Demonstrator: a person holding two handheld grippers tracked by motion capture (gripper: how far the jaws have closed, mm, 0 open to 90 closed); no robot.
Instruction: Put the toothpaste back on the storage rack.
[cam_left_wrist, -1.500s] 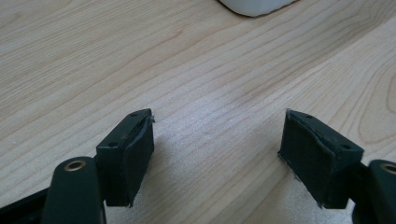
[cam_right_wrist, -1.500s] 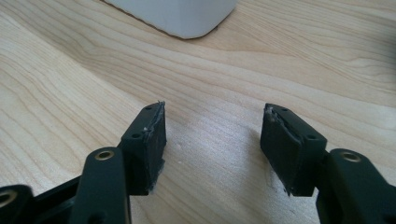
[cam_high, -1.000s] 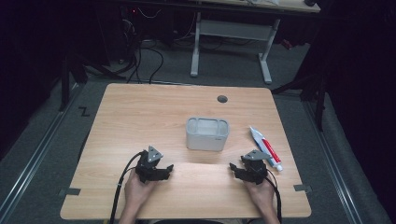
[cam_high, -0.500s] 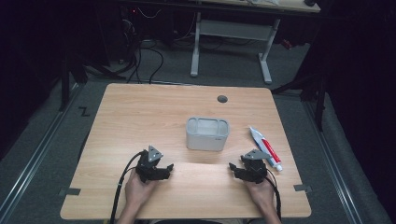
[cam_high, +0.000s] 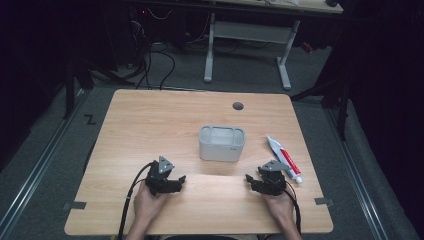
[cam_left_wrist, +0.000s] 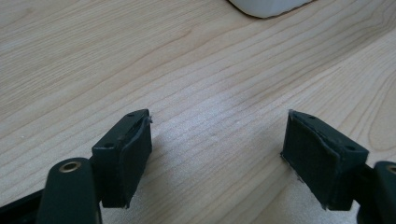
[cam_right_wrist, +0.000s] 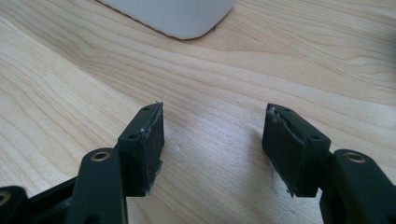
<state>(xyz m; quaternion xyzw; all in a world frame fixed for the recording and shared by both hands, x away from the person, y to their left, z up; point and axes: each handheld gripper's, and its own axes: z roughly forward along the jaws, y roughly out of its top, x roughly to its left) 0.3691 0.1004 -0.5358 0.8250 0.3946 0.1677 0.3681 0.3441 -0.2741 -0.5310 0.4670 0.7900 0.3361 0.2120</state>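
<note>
We rest both grippers on the wooden surface (cam_high: 150, 125) near its front edge, each with its jaws spread wide and nothing between them. The left gripper (cam_high: 181, 179) and the right gripper (cam_high: 248, 179) point inward, toward one another. Between and beyond them, near the middle of the surface, stands the grey rectangular container (cam_high: 222, 143), upright and apart from both; its rounded lower corner shows at the top of the left gripper view (cam_left_wrist: 268, 7) and of the right gripper view (cam_right_wrist: 173, 16). Just beside the right gripper, toward the surface's right edge, lies a toothpaste tube (cam_high: 283, 158), flat and slanted.

We judge the container to be a light, stiff plastic shell with smooth, possibly slippery walls; a grip across its two short walls near the rim should hold. The tube looks soft and yielding, so we would take it across the firm shoulder near the cap rather than its squeezable body.
</note>
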